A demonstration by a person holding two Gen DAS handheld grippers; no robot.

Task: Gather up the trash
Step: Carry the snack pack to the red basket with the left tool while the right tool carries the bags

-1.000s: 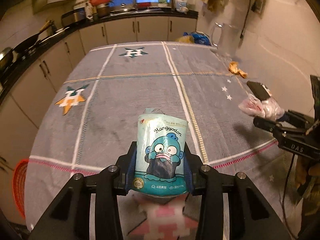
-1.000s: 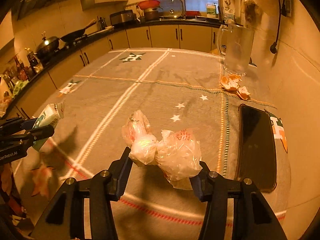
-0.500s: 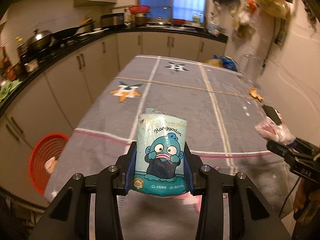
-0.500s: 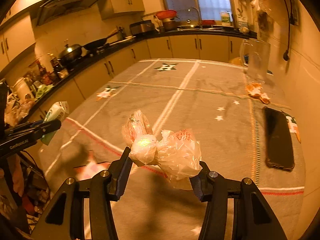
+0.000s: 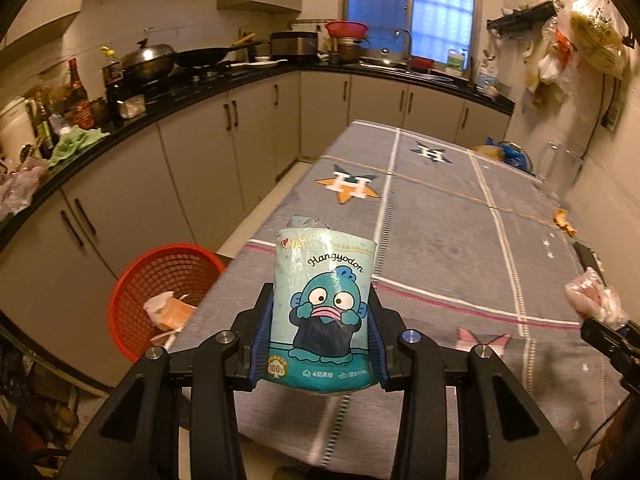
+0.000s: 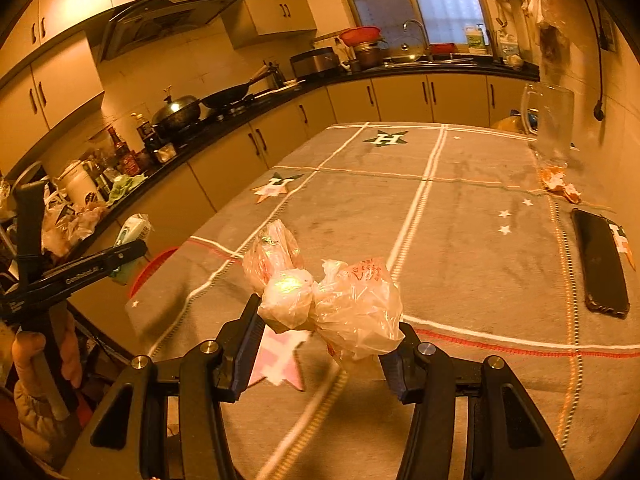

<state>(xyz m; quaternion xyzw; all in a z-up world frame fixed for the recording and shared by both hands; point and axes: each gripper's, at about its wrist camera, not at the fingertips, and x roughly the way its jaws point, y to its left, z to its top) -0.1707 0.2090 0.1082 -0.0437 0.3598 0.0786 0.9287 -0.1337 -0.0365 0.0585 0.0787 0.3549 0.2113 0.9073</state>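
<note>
- Left gripper (image 5: 322, 344) was clamped on a teal tissue pack (image 5: 322, 308), pack upright between the blue pads, cartoon face toward the camera.
- Right gripper (image 6: 322, 340) was pinching a knotted wad of clear plastic bags (image 6: 332, 296); wad bulged above and over both fingers.
- Both loads were off the table (image 5: 440, 240), hovering over its near edge.
- Red basket (image 5: 160, 292) sat on the floor just beside the table's left edge, below and left of the tissue pack. It already held some crumpled paper (image 5: 170, 310).
- Judgement: step in hand was carrying both pieces to the basket for the drop.
- To do it well: bring the left gripper over the basket's open middle, not its rim, before letting go. The pack is light and stiff, so it should fall straight.
- The plastic wad is soft and could cling to a pad; spread the fingers wide and tilt down so it slides off.
- Drop one at a time. The two grippers were near each other, so a clash over the basket was a risk.
- Not yet collected: orange scraps (image 6: 560, 188) beside the glass jug (image 6: 550, 128) at the far right.
- Phone (image 6: 600, 264) lay flat on the right side; probably not trash, leave it.
</note>
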